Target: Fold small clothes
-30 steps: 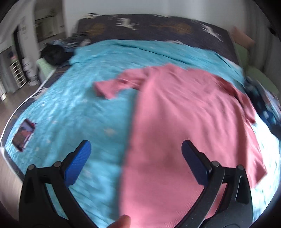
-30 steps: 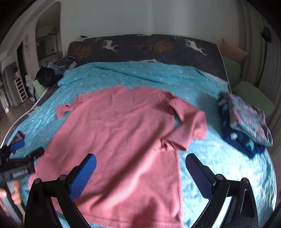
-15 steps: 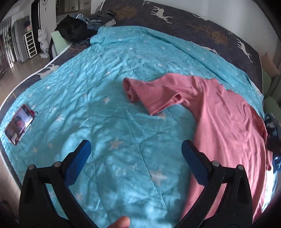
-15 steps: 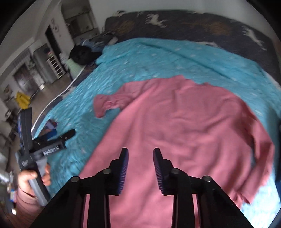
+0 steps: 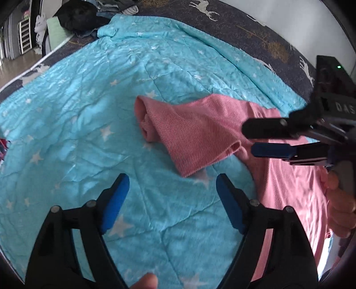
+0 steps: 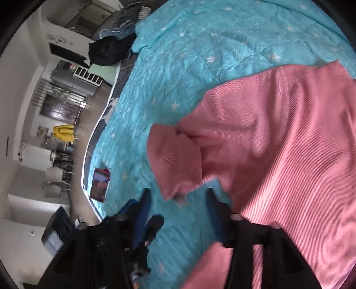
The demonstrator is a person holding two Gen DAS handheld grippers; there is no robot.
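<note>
1. a pink shirt (image 5: 222, 131) is lying spread flat on a turquoise star-print quilt (image 5: 89, 100) that is covering the bed, with the body of the shirt toward the right side and one short sleeve (image 5: 169, 126) sticking out to the left.
2. the end of that sleeve is curling over on itself, and its hem is lying just beyond the left gripper (image 5: 172, 200).
3. the left gripper is hovering over bare quilt near the sleeve, its blue pads wide apart and closing, with nothing but quilt showing between them and nothing held.
4. the right gripper (image 5: 253, 139) is reaching in from the right over the shirt, beside the sleeve's underarm; from the left wrist view its two fingers look close together, one above the other.
5. in its own blurred view the right gripper (image 6: 178, 213) is standing partly open with its jaws opening, the sleeve hem just ahead of the gap, and the pads are not pressing on cloth.
6. a hand (image 5: 340, 206) is gripping the right tool's handle at the far right edge.
7. a phone (image 6: 100, 185) is lying on the quilt near the bed's left edge, well apart from the shirt.
8. dark clothes (image 5: 77, 15) are sitting piled at the far left corner of the bed.
</note>
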